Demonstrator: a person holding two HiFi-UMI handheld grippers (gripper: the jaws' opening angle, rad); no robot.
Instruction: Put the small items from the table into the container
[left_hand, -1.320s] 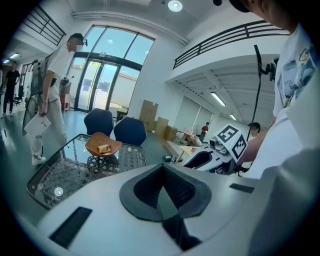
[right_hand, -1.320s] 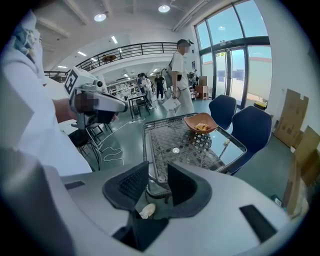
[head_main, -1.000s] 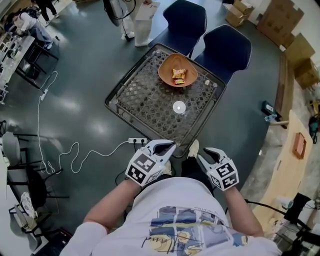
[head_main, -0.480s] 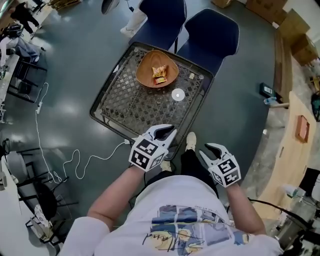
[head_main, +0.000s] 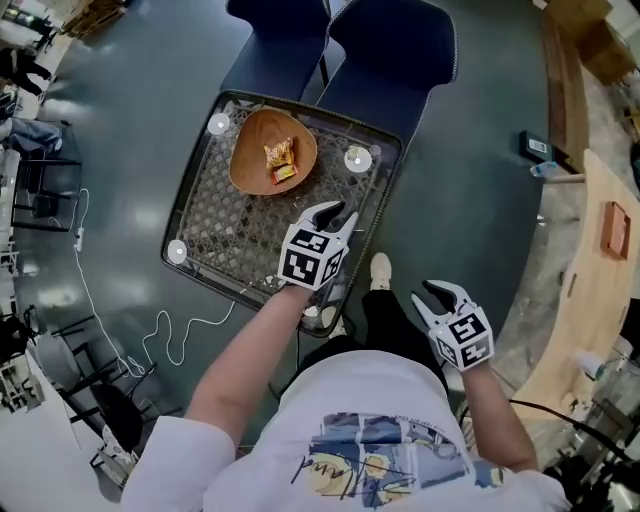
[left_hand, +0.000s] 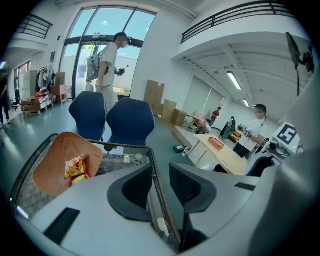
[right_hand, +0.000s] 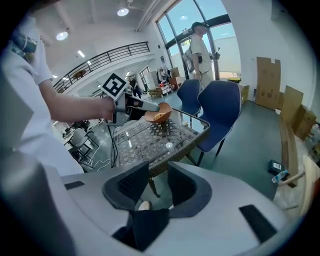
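A brown bowl (head_main: 272, 152) holding snack packets (head_main: 279, 160) stands on the far left part of the lattice glass table (head_main: 215, 230). In the left gripper view, two small items (left_hand: 127, 159) lie near the table's far edge, right of the bowl (left_hand: 52, 167). My left gripper (head_main: 336, 214) hovers over the table's near right part. Its jaws are opening, and nothing is between them (left_hand: 160, 172). My right gripper (head_main: 446, 293) hangs over the floor right of the table, open and empty (right_hand: 158, 172).
Two blue chairs (head_main: 390, 50) stand against the table's far side. A white cable (head_main: 190, 325) runs over the floor at the left. A wooden bench (head_main: 600, 250) lies at the right. A person (left_hand: 107, 65) stands behind the chairs.
My left gripper has moved forward from in front of the table to over its near right part, and its jaws have parted. The right gripper stays off the table, further right.
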